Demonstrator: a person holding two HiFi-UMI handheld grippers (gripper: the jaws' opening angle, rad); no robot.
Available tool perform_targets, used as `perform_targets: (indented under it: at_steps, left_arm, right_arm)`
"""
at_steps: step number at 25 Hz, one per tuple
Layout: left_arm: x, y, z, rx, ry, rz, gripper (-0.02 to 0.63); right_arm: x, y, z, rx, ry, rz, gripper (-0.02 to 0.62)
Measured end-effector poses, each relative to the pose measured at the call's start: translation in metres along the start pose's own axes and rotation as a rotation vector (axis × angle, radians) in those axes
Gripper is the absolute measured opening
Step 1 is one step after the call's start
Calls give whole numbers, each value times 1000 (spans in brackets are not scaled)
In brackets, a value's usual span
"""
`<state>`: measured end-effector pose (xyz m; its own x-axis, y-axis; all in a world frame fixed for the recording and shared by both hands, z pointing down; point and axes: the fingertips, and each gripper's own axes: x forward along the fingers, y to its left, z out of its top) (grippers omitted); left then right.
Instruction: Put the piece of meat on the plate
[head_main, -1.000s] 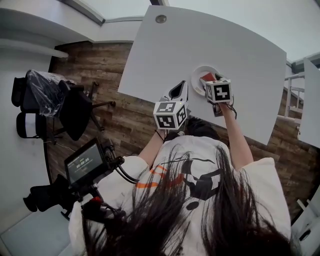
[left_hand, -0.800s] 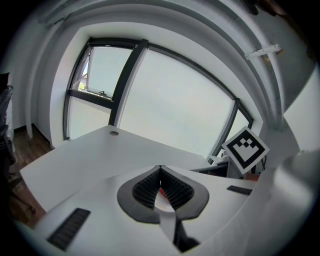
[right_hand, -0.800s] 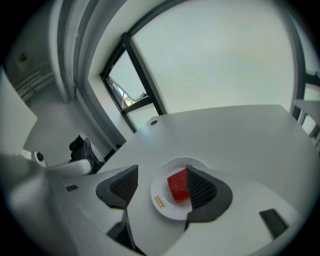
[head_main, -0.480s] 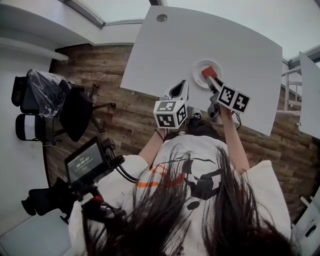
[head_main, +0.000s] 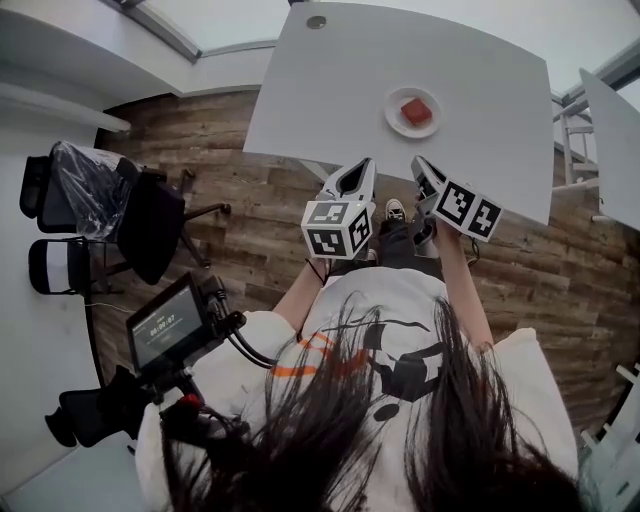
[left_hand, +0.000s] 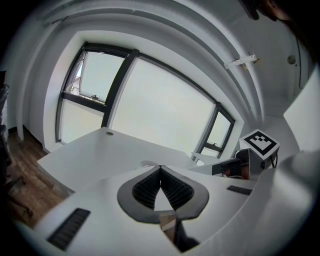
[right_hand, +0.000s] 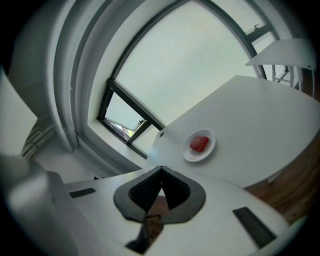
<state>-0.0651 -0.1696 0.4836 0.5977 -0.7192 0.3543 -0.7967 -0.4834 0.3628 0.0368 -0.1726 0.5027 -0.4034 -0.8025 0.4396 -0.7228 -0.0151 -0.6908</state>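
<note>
Meat (head_main: 416, 111) lies on the white plate (head_main: 393, 120), in the middle of it, far out on the grey table (head_main: 340, 80). I think the job is done, because the red piece sits flat on the plate and nothing touches it. So the step in hand looks like the end of the task, with both tools away from the food. I judge the next move asks for very little: keep both tools off the table and do not bump the plate.

The left fingers (head_main: 356, 180) are pressed tip to tip, and I see nothing between them. The right fingers (head_main: 427, 176) have just been closing and now meet at the tips too, with nothing held; the meat shows well apart from them in the right gripper view.

Both tools hang side by side near the person's body, over the wooden floor (head_main: 230, 210), just short of the near table edge. They point at the table and tip down a little. The left marker cube (head_main: 338, 228) sits a bit nearer the body than the right one (head_main: 467, 210).
</note>
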Motion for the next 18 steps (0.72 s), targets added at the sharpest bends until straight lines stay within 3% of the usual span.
perform_targets:
  at_steps: [11, 18]
  left_arm:
    - [-42, -26, -53, -108, 76, -60, 5]
    - [-74, -57, -74, -121, 35, -44, 5]
  right_arm:
    - [-61, 6, -73, 71, 51, -52, 6]
    - [-109, 2, -102, 42, 62, -42, 6]
